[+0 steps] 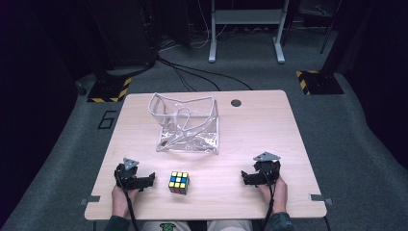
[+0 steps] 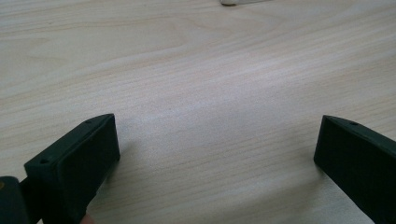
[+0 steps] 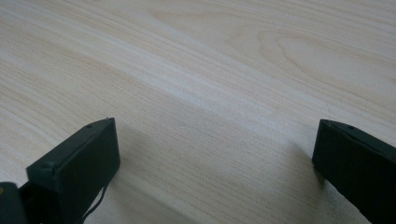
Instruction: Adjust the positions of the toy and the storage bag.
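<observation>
A person is sitting at the near edge of a pale wooden table (image 1: 269, 125), holding a black two-jaw gripper in each hand and resting both low on the tabletop. The left gripper (image 1: 149, 179) is pointing inward toward the middle, its jaws standing wide apart with nothing between them; in the left gripper view (image 2: 215, 154) bare wood grain is showing between the two black jaws. The right gripper (image 1: 245, 179) is mirroring it from the other side, also spread wide and gripping nothing, as the right gripper view (image 3: 215, 154) is showing. Between them, nearer the left gripper but not touching it, a Rubik's cube (image 1: 178, 182) is sitting flat, with yellow, blue and white stickers facing up. It is looking like a light, rigid plastic block with smooth, somewhat slippery faces; taking it squarely across two opposite flat sides, near mid-height, would probably be holding best, since a corner grip could be letting it twist or its layers turn. Farther back, well apart from the cube, a clear plastic bag (image 1: 187, 126) with pale trim is standing open and slumping, its walls creased; it is looking soft and floppy, likely to collapse or slide if pushed, so its rim would be the place to pinch.
</observation>
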### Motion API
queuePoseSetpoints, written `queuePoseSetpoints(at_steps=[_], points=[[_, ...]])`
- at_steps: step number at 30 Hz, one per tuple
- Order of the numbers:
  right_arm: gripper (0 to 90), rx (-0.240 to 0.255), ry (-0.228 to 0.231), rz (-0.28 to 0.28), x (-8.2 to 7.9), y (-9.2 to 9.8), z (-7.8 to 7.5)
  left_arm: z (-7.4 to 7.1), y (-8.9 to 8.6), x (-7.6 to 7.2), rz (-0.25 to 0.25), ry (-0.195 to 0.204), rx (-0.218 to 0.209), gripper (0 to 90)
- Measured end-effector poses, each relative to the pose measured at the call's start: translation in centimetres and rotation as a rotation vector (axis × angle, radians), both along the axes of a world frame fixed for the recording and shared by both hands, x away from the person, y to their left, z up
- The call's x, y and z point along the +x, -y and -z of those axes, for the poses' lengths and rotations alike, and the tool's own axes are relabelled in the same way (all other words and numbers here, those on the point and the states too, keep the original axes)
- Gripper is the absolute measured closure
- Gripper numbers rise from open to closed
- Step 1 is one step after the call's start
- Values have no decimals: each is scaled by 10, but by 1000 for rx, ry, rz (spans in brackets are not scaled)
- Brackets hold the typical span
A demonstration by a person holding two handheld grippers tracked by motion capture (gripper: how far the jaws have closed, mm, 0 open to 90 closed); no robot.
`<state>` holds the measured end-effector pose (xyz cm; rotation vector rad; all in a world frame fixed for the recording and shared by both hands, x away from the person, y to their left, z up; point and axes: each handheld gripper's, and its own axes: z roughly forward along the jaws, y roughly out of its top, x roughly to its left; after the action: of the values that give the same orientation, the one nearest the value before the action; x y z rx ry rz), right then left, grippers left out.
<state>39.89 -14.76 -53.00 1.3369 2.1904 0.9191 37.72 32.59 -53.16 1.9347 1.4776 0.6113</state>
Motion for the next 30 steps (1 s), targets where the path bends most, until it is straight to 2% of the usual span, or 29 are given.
queuePoseSetpoints(at_steps=[30], points=[[3,5,-8,26,0,-1,0,0,0,0,1,1,2,4]])
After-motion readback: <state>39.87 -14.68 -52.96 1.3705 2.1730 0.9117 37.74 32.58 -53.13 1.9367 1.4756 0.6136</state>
